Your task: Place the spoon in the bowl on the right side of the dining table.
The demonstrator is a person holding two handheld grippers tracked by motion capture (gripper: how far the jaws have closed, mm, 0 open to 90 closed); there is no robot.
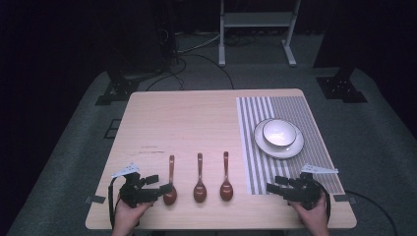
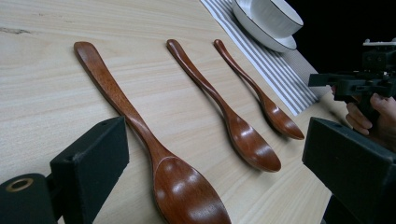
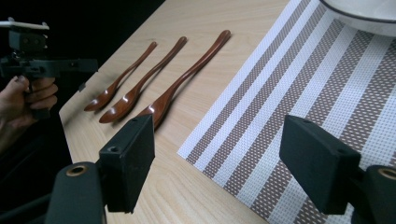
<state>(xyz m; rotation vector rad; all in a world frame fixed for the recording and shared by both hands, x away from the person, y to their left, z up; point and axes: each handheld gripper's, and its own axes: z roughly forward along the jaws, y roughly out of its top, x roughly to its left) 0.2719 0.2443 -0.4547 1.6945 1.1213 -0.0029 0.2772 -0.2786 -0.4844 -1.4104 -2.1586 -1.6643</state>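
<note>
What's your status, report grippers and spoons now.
Left gripper open, jaws either side of the left spoon, not closed. Right gripper open over the striped mat. All three spoons flat on the table. Nothing blocking.

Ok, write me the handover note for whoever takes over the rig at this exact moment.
Left tongs: open, jaws either side of the left spoon at its bowl end, not closed on it.
Right tongs: open, holding nothing, low over the near edge of the striped placemat.
Things: middle spoon and right spoon lie flat on the wooden table, handles pointing away. Bowl sits on a plate on the placemat.
Done: nothing lifted yet.
Left: probably close on the left spoon and carry it; the other two are untouched.
</note>
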